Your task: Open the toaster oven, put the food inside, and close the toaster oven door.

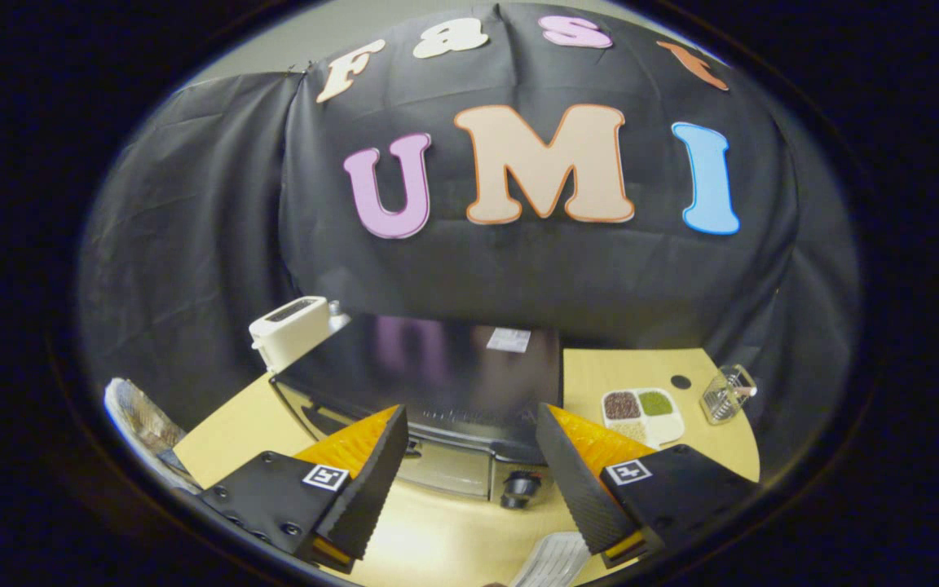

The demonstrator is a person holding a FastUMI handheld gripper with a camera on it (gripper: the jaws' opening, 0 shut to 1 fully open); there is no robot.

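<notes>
Black cloth wall [192, 220] behind wooden table [632, 367].

White pop-up toaster [290, 328], wire basket [726, 394], wooden table [616, 367], black cloth wall [192, 244]

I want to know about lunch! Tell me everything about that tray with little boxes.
The food tray is pale, with rounded corners and several compartments: one holds dark reddish-brown grains, one something green, another pale grains. It lies flat on the wooden table, right of the toaster oven, beyond the open gripper. Nothing grips it.
</notes>
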